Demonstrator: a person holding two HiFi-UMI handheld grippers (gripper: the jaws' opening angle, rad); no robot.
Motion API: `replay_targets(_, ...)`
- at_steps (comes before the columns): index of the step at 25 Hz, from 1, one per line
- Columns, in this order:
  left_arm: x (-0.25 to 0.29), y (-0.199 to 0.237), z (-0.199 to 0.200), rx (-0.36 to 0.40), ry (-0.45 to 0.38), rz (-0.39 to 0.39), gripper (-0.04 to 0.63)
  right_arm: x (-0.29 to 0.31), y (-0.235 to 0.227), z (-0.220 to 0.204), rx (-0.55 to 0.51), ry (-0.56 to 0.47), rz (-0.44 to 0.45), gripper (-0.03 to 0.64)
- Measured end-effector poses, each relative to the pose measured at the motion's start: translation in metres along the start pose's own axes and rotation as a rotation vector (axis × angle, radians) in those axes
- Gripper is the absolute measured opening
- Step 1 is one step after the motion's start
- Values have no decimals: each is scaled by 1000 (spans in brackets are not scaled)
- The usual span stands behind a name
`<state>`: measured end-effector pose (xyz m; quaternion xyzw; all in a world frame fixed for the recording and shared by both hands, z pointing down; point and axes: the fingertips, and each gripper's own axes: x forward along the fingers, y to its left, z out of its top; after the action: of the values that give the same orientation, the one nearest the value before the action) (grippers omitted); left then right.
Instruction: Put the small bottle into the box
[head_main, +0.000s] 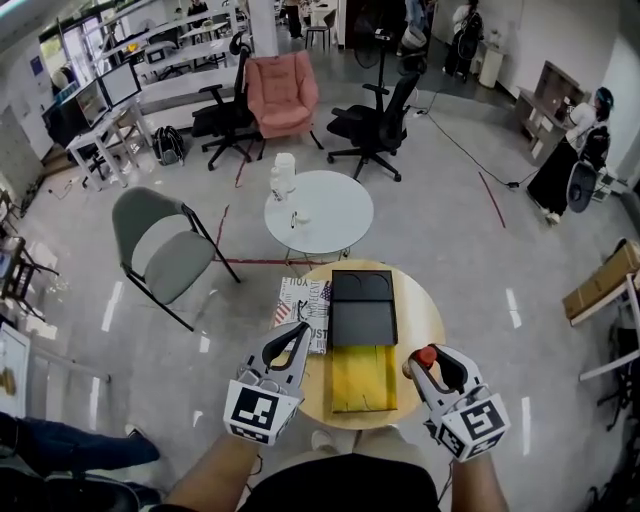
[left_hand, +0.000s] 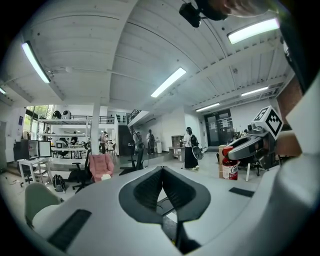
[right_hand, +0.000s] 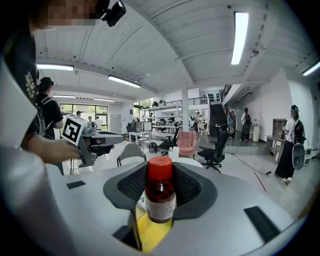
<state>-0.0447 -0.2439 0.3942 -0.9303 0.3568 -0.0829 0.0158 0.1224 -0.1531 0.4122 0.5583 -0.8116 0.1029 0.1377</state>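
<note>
A small bottle with dark red liquid and a red cap stands upright between the jaws of my right gripper, which is shut on it. It hangs over the right edge of the round wooden table, just right of the box. The box lies open on that table, its black part farther and its yellow part nearer; yellow also shows under the bottle. My left gripper is raised at the box's left, shut with nothing in it.
A printed paper lies on the wooden table left of the box. Beyond it stands a white round table with bottles. A grey folding chair is at the left, with office chairs and a pink armchair farther back.
</note>
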Motion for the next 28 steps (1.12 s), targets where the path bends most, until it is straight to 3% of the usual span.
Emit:
replay_targets(14, 32, 14, -7, -16, 22, 102, 17, 53, -22, -12, -9, 45, 151, 158)
replay_targets(28, 55, 10, -34, -41, 72, 113, 17, 87, -21, -42, -1, 121, 245, 158)
